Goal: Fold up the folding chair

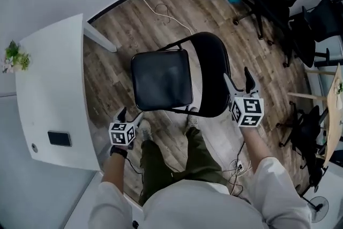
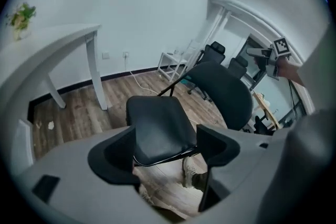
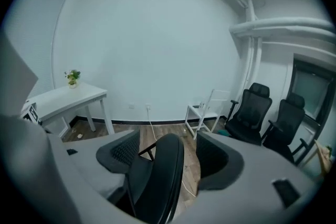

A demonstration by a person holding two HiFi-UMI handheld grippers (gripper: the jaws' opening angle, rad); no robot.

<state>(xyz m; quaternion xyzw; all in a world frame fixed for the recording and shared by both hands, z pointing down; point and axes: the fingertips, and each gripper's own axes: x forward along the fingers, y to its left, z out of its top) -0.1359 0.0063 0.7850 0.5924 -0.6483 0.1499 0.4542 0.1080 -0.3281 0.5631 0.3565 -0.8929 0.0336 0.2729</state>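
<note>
1. Standing unfolded on the wood floor (image 1: 112,51), the folding chair (image 1: 179,78) fills the middle of the head view, with the white table (image 1: 51,94) at its 9 o'clock. It looks stiff and metal-framed, moderately heavy rather than delicate. I judge it will give only at its hinges and may skid on the smooth boards.
2. Its backrest (image 1: 214,72) rises at 3 o'clock of the seat. This dark, rigid, curved panel has a rounded top edge, probably the firmest place to steady the chair.
3. The seat (image 1: 161,80) is a smooth, padded square. Its edge farthest from the backrest, at 9 o'clock, seems the natural place to lift so the seat swings shut. The slick covering could slip, and the closing frame may pinch.
4. The right gripper (image 1: 239,82), at 3 o'clock of the backrest, has its jaws apart. The backrest's edge lines up between them, and the pads do not appear to press on it.
5. The left gripper (image 1: 131,115), at 7 o'clock of the seat, is likewise spread wide and empty, near the seat's closest corner.
</note>
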